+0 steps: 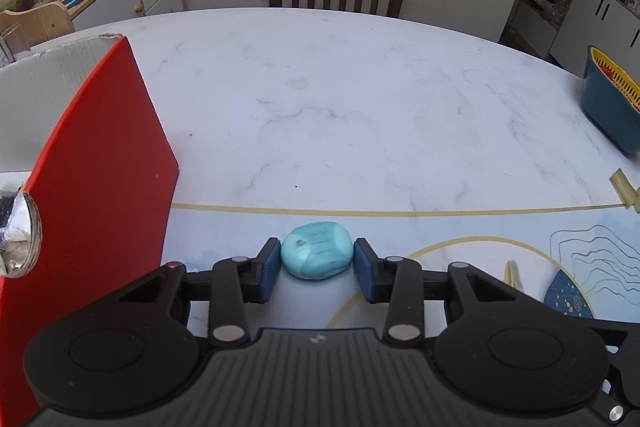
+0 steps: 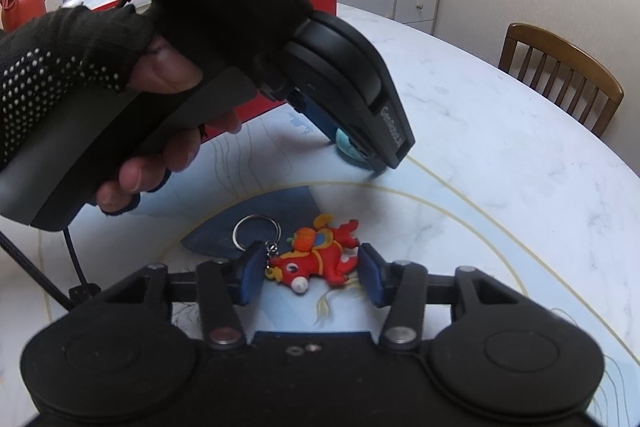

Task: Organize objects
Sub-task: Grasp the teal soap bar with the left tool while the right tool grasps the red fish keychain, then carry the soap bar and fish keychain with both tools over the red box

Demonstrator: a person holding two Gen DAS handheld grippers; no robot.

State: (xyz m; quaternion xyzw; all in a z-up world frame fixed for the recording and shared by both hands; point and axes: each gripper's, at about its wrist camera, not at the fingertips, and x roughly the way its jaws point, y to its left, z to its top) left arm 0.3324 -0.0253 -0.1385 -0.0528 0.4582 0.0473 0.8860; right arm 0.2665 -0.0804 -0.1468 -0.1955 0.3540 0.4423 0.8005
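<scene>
Left wrist view, left hand-held gripper [image 1: 316, 261] clamping teal stone [image 1: 317, 256], pads touching both sides.

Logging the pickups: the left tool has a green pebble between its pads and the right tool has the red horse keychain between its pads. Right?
Not quite. The left wrist view shows the pebble between the left tool pads is light blue, not green. The red horse keychain does lie between the right tool pads.

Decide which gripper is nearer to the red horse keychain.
Right. The right gripper has the red horse keychain between its fingers; the left gripper is farther up the table, around the blue stone.
</scene>
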